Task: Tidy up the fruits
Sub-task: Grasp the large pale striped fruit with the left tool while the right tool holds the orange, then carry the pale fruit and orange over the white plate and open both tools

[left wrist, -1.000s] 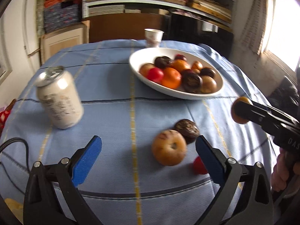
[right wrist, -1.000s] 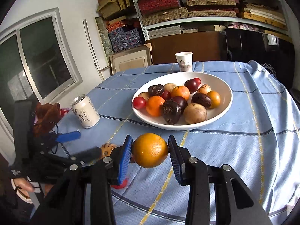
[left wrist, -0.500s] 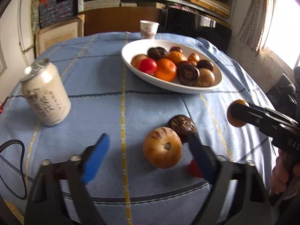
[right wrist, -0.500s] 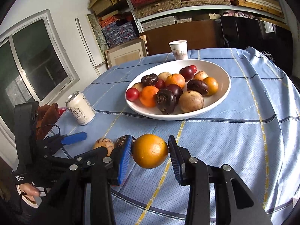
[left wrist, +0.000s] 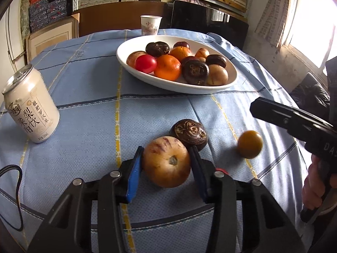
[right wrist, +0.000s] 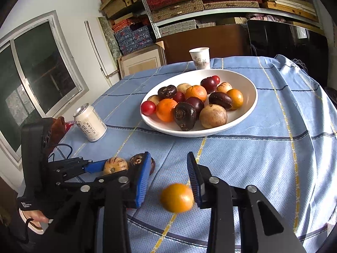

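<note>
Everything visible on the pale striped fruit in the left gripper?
The pale striped fruit is round and tan-yellow with faint purplish streaks, smooth-skinned, its brown stem scar facing the camera. It sits between the blue pads of the left gripper, which close on both sides. A dark brown fruit presses against its far side. Whether it rests on the blue tablecloth or is lifted cannot be told.

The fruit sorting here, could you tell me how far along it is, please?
Done: the white bowl already holds many fruits. In hand: the left gripper is shut on the tan fruit. Left: the dark fruit and the orange below the open right gripper.
</note>
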`<state>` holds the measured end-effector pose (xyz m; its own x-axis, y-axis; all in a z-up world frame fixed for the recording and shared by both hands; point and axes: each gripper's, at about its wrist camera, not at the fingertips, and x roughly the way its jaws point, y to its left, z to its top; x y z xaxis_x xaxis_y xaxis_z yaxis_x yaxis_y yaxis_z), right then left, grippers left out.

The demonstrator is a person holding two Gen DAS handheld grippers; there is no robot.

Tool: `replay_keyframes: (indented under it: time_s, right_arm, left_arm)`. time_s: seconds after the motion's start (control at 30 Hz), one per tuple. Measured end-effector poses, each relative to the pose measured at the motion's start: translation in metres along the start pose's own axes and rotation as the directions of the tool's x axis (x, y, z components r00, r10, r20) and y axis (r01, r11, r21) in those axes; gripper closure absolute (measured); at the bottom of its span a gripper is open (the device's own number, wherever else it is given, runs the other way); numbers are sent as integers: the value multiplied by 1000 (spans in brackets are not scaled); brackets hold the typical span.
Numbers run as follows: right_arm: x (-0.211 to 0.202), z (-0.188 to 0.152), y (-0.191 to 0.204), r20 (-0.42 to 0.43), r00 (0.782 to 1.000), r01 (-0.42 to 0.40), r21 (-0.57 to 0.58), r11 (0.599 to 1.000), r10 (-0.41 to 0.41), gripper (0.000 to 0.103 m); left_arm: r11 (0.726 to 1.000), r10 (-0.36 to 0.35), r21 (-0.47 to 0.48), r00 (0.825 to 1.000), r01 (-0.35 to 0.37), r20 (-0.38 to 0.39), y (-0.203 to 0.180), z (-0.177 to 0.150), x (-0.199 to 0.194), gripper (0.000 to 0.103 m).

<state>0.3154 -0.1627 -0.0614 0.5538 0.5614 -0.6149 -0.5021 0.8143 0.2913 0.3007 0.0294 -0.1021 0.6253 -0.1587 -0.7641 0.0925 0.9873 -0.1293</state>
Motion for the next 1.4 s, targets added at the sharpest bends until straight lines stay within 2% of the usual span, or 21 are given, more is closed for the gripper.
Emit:
replay_keyframes:
  time_s: [0.13,0.33,0.47,0.6,0.67,0.8,0.9,0.93,1.1,1.2,1.4]
  right_arm:
    - [-1,-5,1,-43,999,5,-23,1000,-6,66]
    - [-2,-18,-5,-115,991,63,-8,998,-63,65]
    - [-6,-32,0,-157,985,64,-40,997,-69,44]
    - [-14,-49,5,-142,968,187,-130,974,-205,40]
    - [-11,-53,-4,-168,957,218,-111,970,-234,40]
    - [-7,-52,-16,-191,962,191,-56,980,-198,42]
    - [-6,-53,-16,-184,952,233,-75,970,-243,57]
    - [-7,-53,-17,-183,950,244,-77,967,-254,65]
    - [-8,-52,-20,-180,952,238,-76,968,-248,65]
    - [-11,-52,-19,-180,961,201,-60,978,-209,66]
    - [-17,-51,-4,-137,976,158,-98,983,-171,66]
  left_arm:
    - [1000,-10,-8,1000,10,2,2,0,-1,60]
    - [1000,-7,-11,1000,7,3,3,-1,-1,60]
    - [1000,-9,-22,1000,9,2,5,0,-1,60]
    - [1000,-4,-16,1000,4,1,5,-1,-2,60]
    - [1000,-4,-17,1000,4,1,5,-1,-2,60]
    - [1000,-2,-15,1000,2,2,5,-1,-2,60]
    - [1000,-8,-21,1000,8,1,6,-1,-1,60]
    - [1000,-12,-25,1000,12,1,6,-1,-1,60]
    - [1000,-10,-24,1000,10,2,6,-2,-3,60]
    - [1000,2,-18,1000,-2,7,6,-3,-6,61]
    - [998,0,-56,998,3,58,13,-2,-19,61]
